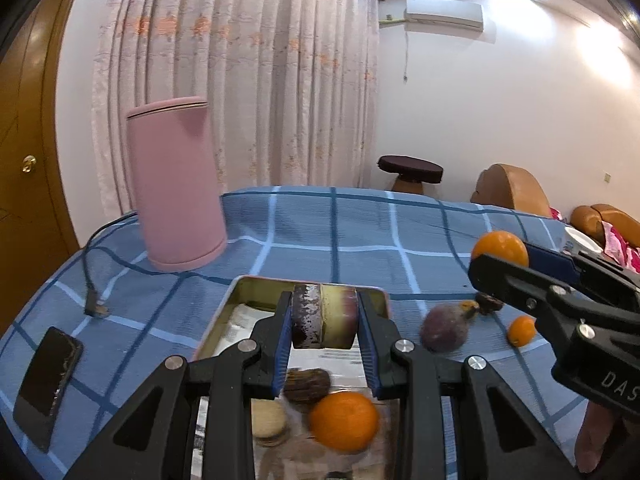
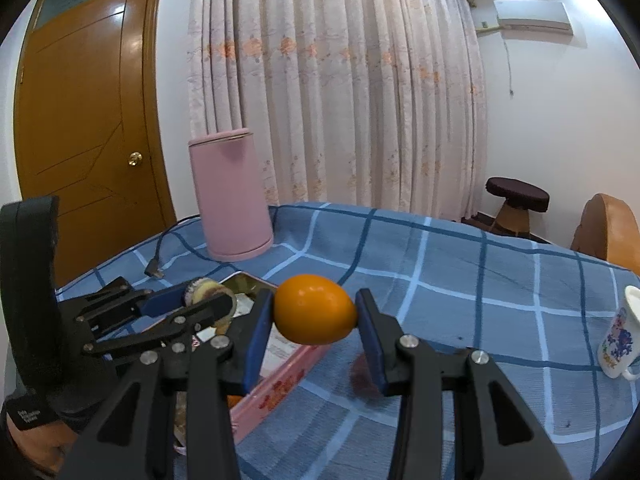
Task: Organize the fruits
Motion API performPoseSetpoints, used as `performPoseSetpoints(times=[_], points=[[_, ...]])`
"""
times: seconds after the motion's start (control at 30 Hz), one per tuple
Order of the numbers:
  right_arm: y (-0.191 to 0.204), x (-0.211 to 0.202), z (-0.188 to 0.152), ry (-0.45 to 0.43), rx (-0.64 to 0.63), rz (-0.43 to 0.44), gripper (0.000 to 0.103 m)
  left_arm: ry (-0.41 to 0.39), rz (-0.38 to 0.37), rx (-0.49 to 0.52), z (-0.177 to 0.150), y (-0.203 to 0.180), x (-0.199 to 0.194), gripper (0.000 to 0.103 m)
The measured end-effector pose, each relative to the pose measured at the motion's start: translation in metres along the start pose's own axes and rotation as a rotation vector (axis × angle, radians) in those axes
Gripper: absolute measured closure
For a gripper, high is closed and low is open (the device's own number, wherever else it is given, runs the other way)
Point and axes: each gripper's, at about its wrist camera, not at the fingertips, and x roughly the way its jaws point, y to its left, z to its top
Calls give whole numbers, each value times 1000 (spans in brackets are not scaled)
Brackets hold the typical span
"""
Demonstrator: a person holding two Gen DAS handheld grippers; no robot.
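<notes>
My left gripper is shut on a purple-and-yellow fruit and holds it above the pink tin tray. In the tray lie an orange, a dark brown fruit and a round biscuit. My right gripper is shut on an orange fruit, held above the blue checked cloth just right of the tray. It also shows in the left wrist view. On the cloth lie a purple fruit, a small orange and a dark piece.
A pink cylinder container stands at the back left with a cable beside it. A phone lies at the left edge. A patterned mug stands at the right. A stool and chairs are behind the table.
</notes>
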Motion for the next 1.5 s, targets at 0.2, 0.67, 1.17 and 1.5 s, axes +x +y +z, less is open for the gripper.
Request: performPoseSetpoints(times=[0.2,0.67,1.17,1.5], points=[[16,11,-1,13,-22,27,58,9,36,-30,-3,24,1,71],[53,44,-14,73,-78,83,58,41,71,-45,-17,52,-4,71],[55,74,-40,171,-80,81,58,82,77,-38,-25,53,4,71],[61,80,-41,202,-93,116,57,135,91,-34,-38,58,8,71]])
